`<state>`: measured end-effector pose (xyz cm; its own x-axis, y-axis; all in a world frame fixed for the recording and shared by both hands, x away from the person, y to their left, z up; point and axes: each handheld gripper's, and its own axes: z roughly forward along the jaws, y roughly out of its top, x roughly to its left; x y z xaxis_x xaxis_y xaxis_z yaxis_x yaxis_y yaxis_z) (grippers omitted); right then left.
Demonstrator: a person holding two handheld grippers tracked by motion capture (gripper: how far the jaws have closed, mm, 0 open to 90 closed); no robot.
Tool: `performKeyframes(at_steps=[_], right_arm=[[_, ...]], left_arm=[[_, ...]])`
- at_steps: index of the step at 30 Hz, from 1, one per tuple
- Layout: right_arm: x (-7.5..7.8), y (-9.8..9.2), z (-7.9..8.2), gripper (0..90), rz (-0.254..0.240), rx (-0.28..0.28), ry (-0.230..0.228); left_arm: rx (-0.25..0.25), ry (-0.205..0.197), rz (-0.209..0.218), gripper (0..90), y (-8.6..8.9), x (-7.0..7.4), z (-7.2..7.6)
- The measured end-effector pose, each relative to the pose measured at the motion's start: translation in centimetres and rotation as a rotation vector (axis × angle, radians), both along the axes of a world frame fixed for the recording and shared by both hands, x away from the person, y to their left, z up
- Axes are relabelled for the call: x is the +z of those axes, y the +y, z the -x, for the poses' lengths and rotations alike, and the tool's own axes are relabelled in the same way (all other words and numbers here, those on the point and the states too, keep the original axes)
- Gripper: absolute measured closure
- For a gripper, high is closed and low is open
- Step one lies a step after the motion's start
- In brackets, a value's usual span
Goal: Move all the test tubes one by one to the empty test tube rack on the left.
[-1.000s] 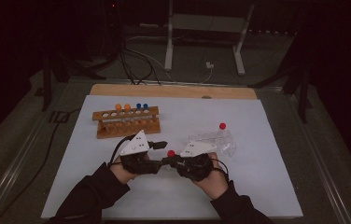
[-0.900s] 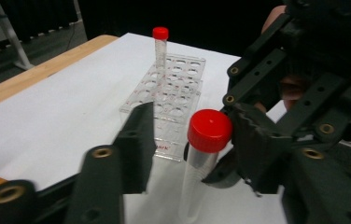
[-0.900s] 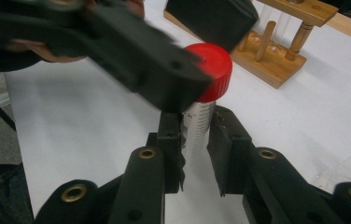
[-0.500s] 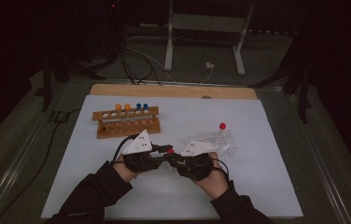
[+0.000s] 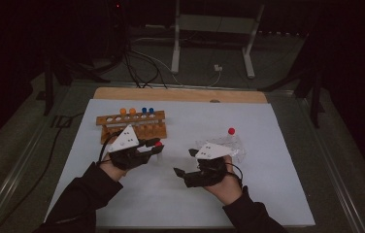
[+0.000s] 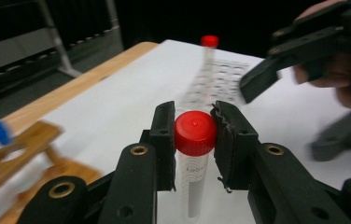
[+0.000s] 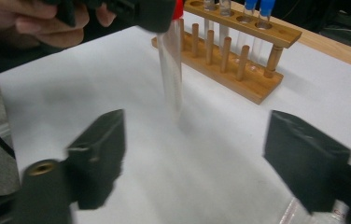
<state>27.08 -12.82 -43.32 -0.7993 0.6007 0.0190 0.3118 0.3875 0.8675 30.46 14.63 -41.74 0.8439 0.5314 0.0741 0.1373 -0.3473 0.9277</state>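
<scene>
The left gripper (image 6: 193,133) is seen clamped on a red-capped tube (image 6: 194,154): in the left gripper view both pads press the sides of the red cap, and the clear body of the tube hangs below them over the white sheet (image 5: 268,126). From the high view this gripper (image 5: 155,146) is placed left of centre, just near of the wooden rack (image 5: 132,127), with the red cap showing at its tip. The jaws of the right gripper (image 7: 192,149) have just been opening and are now spread wide, with nothing between them; past them the held tube is seen upright and blurred, and the rack stands farther back. In the high view the right gripper (image 5: 184,162) is held right of centre, well apart from the left one, its jaws pointed toward the left.

The rack is set at the far left of the sheet, and tubes with orange caps (image 5: 127,111) and blue caps (image 5: 147,110) are stood in it. A second red-capped tube (image 5: 230,132) is found just beyond the right gripper, resting on a clear plastic bag (image 5: 236,148). The sheet is laid over a wooden board (image 5: 180,94), whose bare edge is seen along the far side. Dark sleeves (image 5: 74,204) are seen entering from the near edge.
</scene>
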Motion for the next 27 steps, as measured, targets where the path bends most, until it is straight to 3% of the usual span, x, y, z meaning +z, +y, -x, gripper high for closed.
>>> performKeyframes(at_steps=[5,8,13,18,27], right_arm=[[0.1,-0.2,0.0,2.5,-0.024,-0.001,-0.005],[0.2,-0.4,0.0,0.0,-0.044,-0.003,-0.004],[0.4,-0.7,0.0,0.0,-0.072,0.000,-0.006],[0.6,-0.7,0.2,0.0,-0.066,0.003,-0.016],[0.6,-0.8,0.1,0.0,-0.065,0.008,-0.011]], left_arm=[[0.081,-0.013,-0.006,71.8,2.4,0.5,-0.6],[0.131,-0.021,0.000,71.8,4.0,0.9,-0.9],[0.213,-0.030,-0.002,71.8,6.1,1.6,-1.6],[0.263,-0.042,0.010,71.8,7.7,2.4,-2.4],[0.351,-0.084,-0.006,71.8,8.9,3.9,-4.3]])
